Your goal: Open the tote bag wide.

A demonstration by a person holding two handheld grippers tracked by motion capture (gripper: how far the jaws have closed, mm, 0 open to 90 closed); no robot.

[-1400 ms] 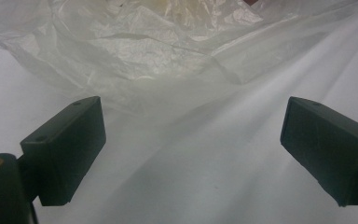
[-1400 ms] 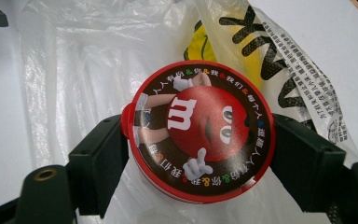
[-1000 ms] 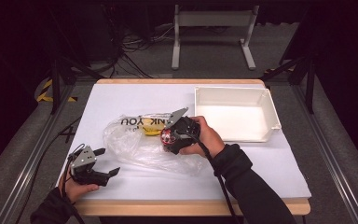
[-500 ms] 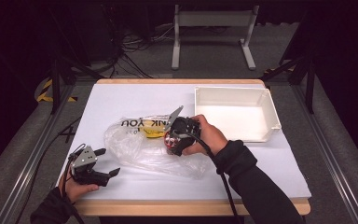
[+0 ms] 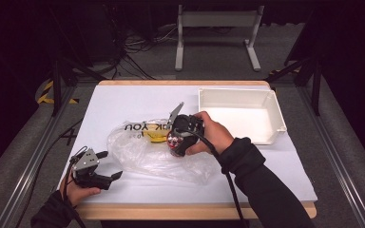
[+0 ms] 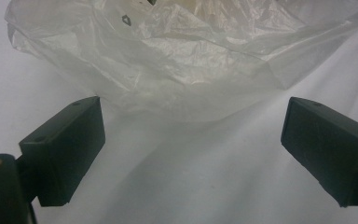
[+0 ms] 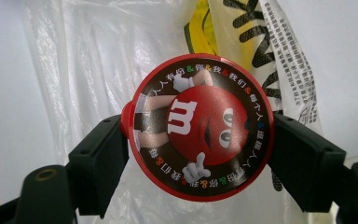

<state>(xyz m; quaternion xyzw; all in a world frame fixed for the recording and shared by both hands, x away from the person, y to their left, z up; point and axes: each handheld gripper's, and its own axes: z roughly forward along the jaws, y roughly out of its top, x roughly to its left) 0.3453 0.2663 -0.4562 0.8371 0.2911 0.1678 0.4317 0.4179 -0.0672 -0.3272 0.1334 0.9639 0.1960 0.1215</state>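
Jaws of the right hand-held gripper (image 7: 196,154) clamp a round red candy container (image 7: 199,127), its printed lid facing the camera, just above a crumpled clear plastic bag (image 5: 157,149) mid-tabletop (image 5: 123,99). The container's body is hidden behind the lid. The left hand-held gripper (image 5: 109,166) rests wide open and empty near the bag's edge. A white tray (image 5: 275,111) sits beyond.

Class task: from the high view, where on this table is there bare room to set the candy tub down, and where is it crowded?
Free: the white tray, and the table behind the plastic bag. Crowded: mid-table, where the right gripper holds the candy tub over the bag; the left gripper sits at the near left corner.
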